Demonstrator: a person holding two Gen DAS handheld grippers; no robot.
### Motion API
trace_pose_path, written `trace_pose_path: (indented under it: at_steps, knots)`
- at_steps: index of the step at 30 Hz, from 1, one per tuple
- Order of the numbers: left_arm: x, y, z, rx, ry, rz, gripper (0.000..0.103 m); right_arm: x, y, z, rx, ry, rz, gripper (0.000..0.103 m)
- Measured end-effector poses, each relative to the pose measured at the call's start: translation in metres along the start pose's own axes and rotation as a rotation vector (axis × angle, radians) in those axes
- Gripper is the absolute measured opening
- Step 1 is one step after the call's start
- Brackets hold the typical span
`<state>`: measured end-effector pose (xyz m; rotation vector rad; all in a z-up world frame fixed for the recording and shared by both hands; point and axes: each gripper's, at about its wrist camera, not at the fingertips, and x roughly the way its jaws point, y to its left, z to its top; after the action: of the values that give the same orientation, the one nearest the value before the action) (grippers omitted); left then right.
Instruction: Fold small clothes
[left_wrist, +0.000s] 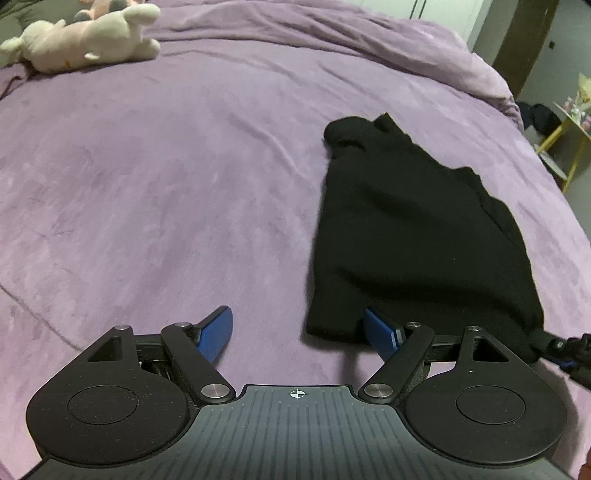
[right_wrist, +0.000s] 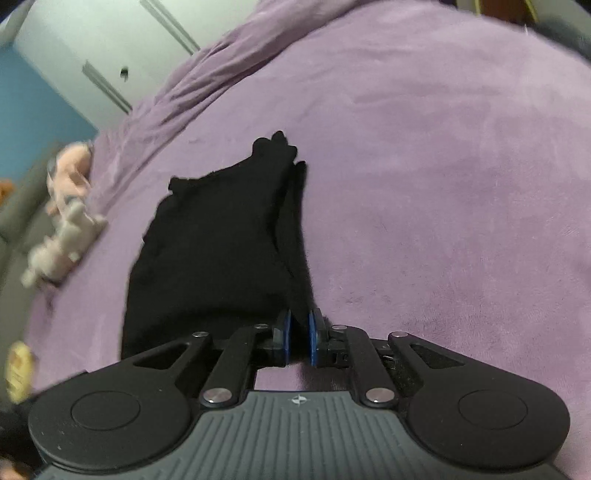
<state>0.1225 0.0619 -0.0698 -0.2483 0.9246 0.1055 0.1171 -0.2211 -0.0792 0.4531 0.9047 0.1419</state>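
Observation:
A small black garment lies partly folded on the purple bed cover. My left gripper is open; its right finger touches the garment's near left corner and its left finger is over bare cover. My right gripper is shut on the garment's near right edge, with a fold of black cloth pinched between the blue pads. The right gripper also shows at the right edge of the left wrist view, holding the cloth's corner.
A pale plush toy lies at the far left of the bed and shows blurred in the right wrist view. A bunched part of the purple cover runs along the far side. A yellow-legged stand is beyond the bed's right edge.

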Motion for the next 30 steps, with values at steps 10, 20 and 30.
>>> trace_pose_path:
  at_steps: [10, 20, 30]
  knots:
    - [-0.009, 0.007, 0.002, -0.024, 0.002, 0.025, 0.083, -0.016, 0.05, 0.01, -0.148, -0.147, -0.128, 0.024]
    - [0.013, -0.021, 0.024, 0.053, 0.004, 0.0, 0.083, 0.033, 0.079, 0.002, -0.292, -0.016, -0.028, 0.024]
    - [0.007, -0.029, 0.007, 0.11, 0.08, 0.058, 0.086, 0.014, 0.098, -0.01, -0.352, 0.158, -0.194, 0.063]
